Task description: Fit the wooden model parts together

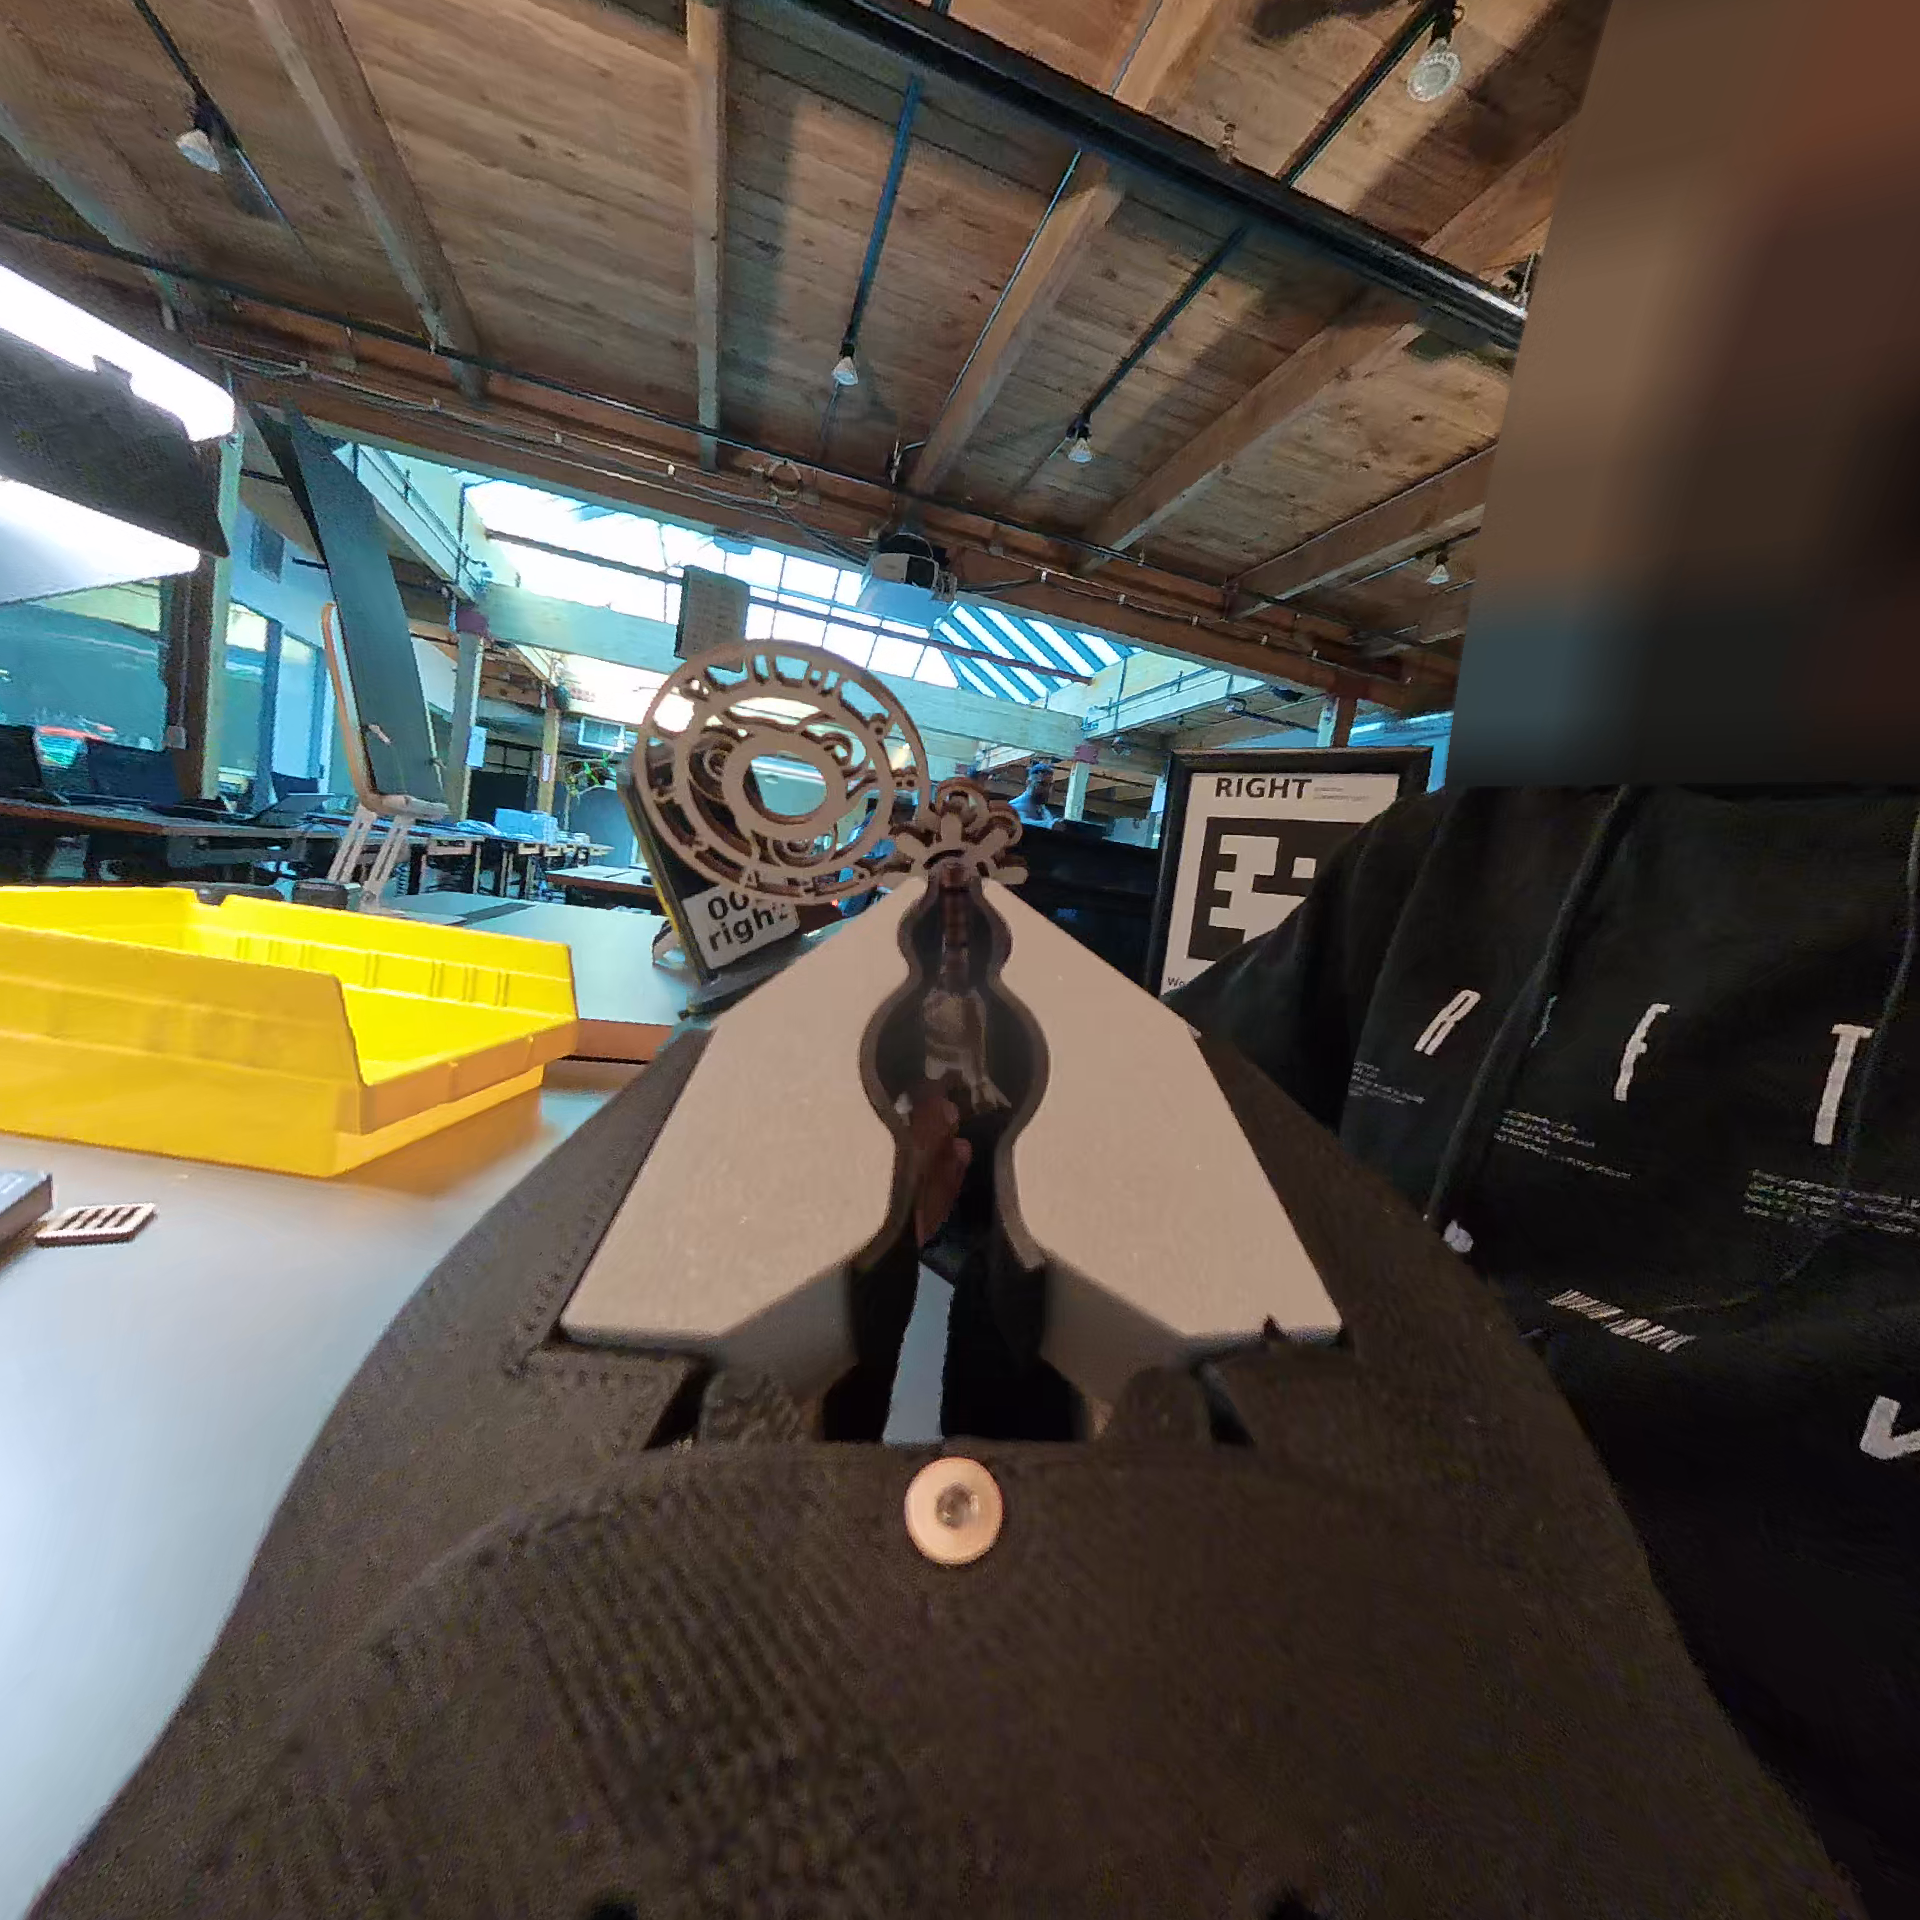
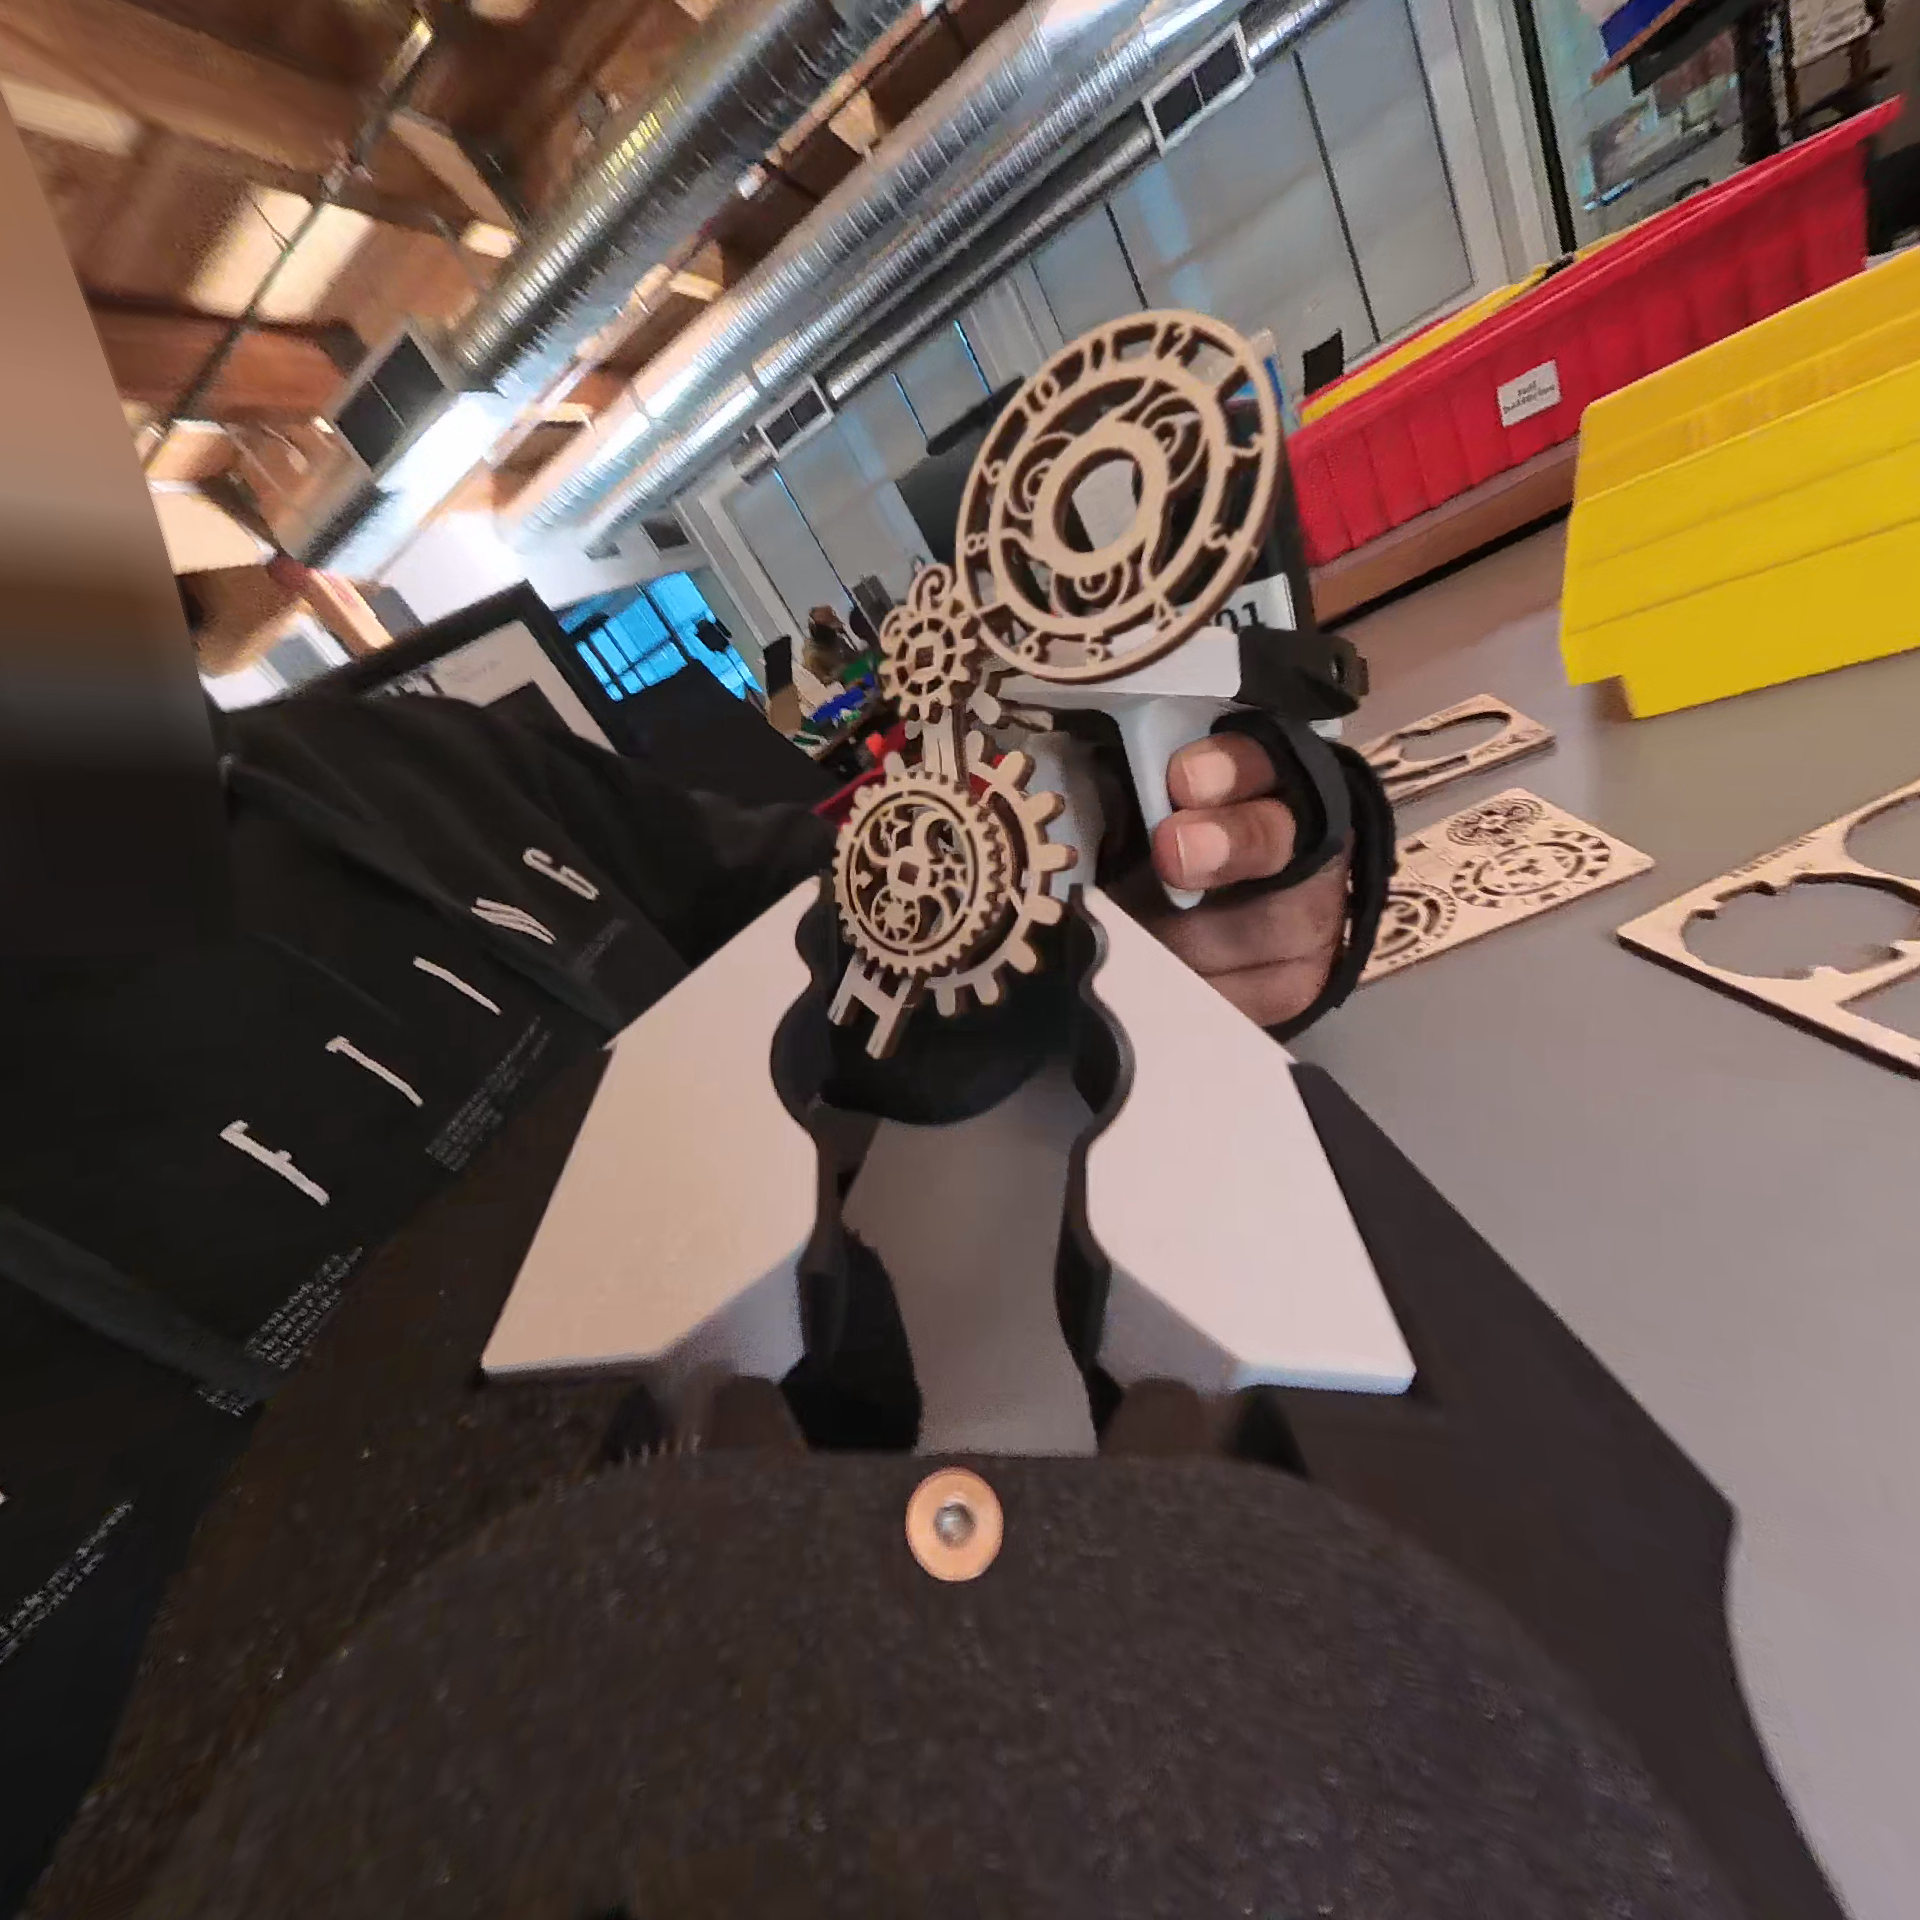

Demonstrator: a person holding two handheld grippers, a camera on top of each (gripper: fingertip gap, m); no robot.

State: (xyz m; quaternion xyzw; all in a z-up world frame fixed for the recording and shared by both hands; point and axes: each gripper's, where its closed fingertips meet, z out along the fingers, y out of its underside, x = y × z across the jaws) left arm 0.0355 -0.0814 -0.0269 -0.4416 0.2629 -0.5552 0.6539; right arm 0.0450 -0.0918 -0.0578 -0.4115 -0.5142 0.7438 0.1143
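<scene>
Left hand-held gripper [image 1: 951,894] around wooden model [image 1: 774,795]

Both wrist cameras face each other, sharing the wooden model [image 1: 790,790] close-up.

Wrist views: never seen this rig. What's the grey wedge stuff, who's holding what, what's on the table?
No robot: a person holds a two-finger gripper in each hand, with a camera on each looking along its grey fingers. In the left wrist view, the left gripper is shut on the wooden model, seen nearly edge-on. The right wrist view shows that model's gears, the left hand and the right gripper, partly open; whether it grips is unclear. On the grey table lie punched-out wooden sheets and yellow bins.
</scene>
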